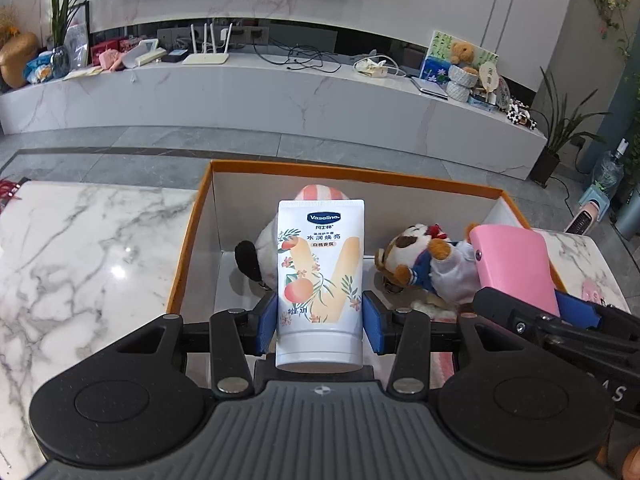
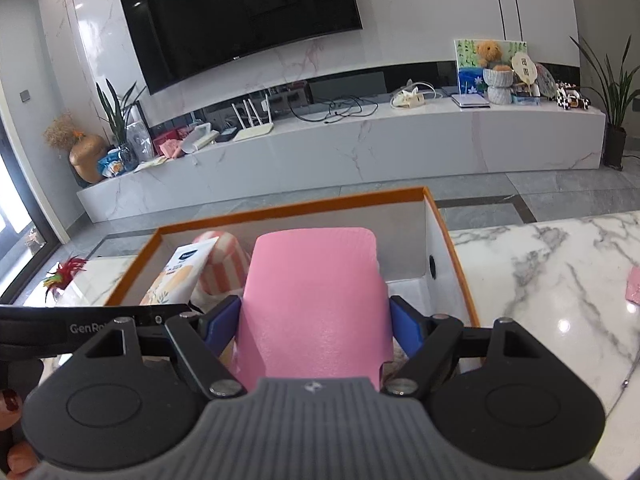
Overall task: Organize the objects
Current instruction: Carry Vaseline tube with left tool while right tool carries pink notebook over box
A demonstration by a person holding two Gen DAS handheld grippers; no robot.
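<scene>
My left gripper (image 1: 319, 322) is shut on a white Vaseline tube (image 1: 320, 280), held upright over the near edge of an orange-rimmed cardboard box (image 1: 188, 240). My right gripper (image 2: 314, 326) is shut on a flat pink case (image 2: 316, 300), also above the box (image 2: 448, 248). In the left wrist view the pink case (image 1: 516, 268) and the right gripper show at the right. Inside the box lie a brown-and-white plush dog (image 1: 424, 264), a black-and-white plush (image 1: 256, 256) and a pink striped item (image 1: 320, 193). The tube (image 2: 180, 276) also shows in the right wrist view.
The box stands on a white marble table (image 1: 88, 248). A small pink item (image 2: 634, 288) lies on the table at the right. Beyond the table are grey floor tiles, a long marble TV bench (image 1: 280, 92) with routers, cables and toys, and potted plants.
</scene>
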